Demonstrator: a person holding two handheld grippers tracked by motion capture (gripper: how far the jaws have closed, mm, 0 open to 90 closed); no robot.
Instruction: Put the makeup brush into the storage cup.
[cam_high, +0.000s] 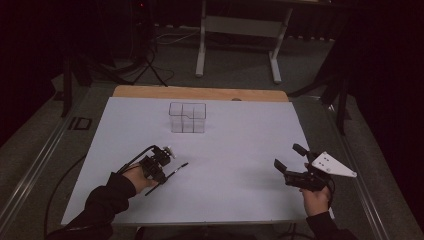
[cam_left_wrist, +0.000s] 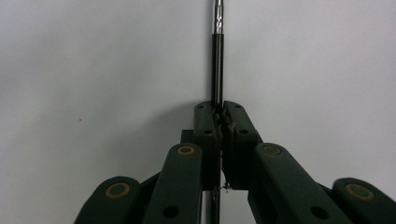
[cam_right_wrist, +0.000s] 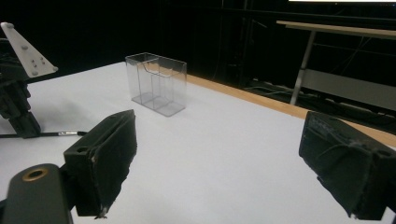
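Clear plastic, the divided box (cam_high: 187, 117) stands empty toward the counter's (cam_high: 235, 135) far edge. Well short of the box, the left gripper (cam_high: 167, 167) has its jaws clamped on a black pen (cam_left_wrist: 217, 60). The right gripper (cam_high: 292, 160) waits, jaws wide. Judging by this, delivery remains.

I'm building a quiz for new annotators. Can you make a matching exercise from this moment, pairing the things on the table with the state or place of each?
Things:
1. left gripper
2. right gripper
3. clear plastic compartment box
4. thin black pen with silver tip

States:
A. stands empty at the far middle of the white sheet
B. jaws wide apart, holding nothing
C. clamped between jaws
D. jaws closed on something

Pairs: 1-D, 2-B, 3-A, 4-C
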